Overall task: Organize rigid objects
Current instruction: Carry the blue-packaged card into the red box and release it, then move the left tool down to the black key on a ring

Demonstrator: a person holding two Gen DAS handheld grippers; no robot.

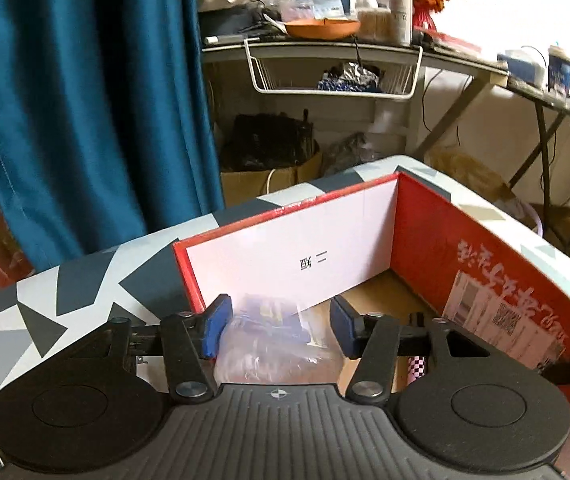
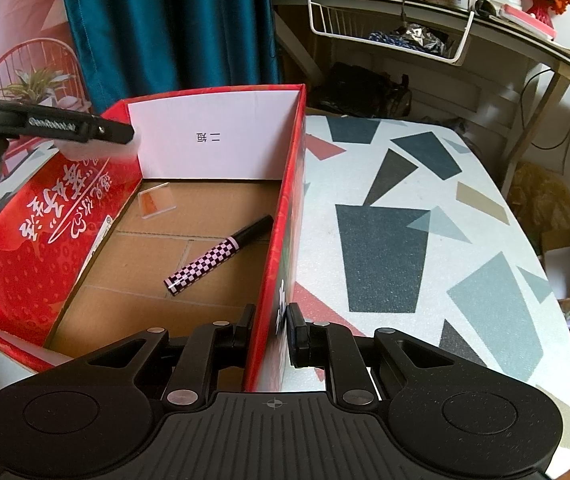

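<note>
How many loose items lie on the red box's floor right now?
2: a checkered pen near the box's right wall, and a small clear orange-labelled piece by the white back panel. Others may be hidden.

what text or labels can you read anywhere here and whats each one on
"二 短", seen upside down: white card standing in the red box.
Large white Chinese script, upside down: red box's side; not readable with confidence.
QR code and small print: red box's side; too small.
Brand lettering: left gripper; too blurred.
</note>
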